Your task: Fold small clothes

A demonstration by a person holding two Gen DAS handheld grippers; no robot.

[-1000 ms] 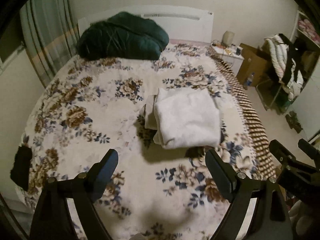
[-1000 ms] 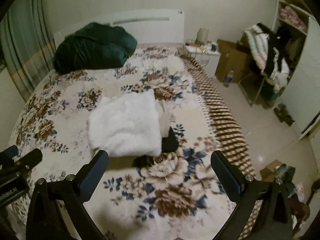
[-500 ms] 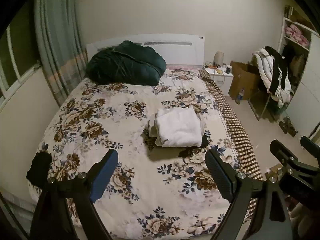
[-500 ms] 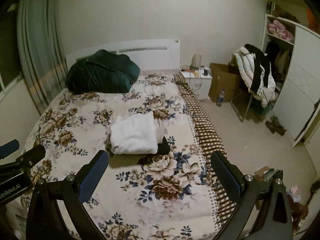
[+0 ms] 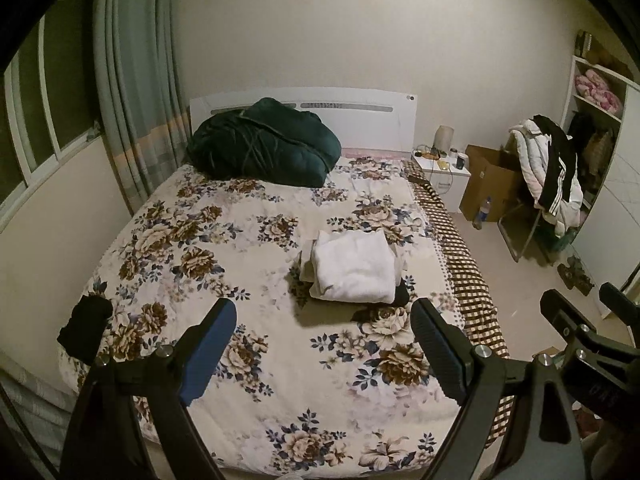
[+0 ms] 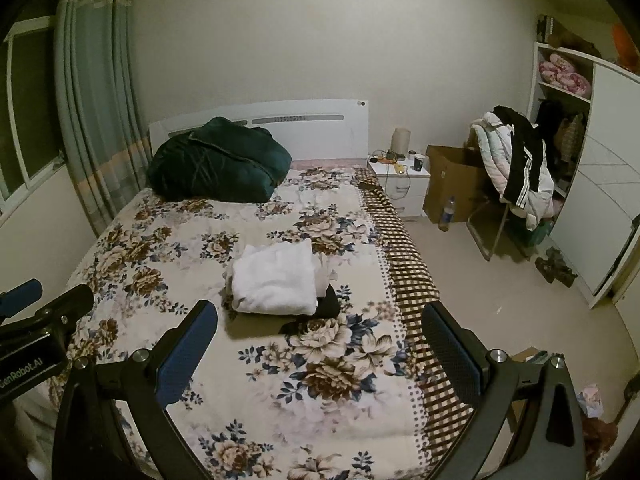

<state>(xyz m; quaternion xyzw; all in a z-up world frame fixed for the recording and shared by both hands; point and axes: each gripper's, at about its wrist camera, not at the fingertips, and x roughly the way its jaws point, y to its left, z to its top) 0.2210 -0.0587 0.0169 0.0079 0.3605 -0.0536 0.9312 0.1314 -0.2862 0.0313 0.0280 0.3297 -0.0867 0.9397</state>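
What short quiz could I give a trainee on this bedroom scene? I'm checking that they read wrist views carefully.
1. True or false: the left gripper holds the white folded garment.
2. What lies at the head of the bed? A) dark green quilt bundle B) red pillow C) laptop
3. Fill in: a small black garment lies near the bed's ____ edge in the left wrist view.

Key
1. False; both it and the right gripper are open and empty.
2. A
3. left
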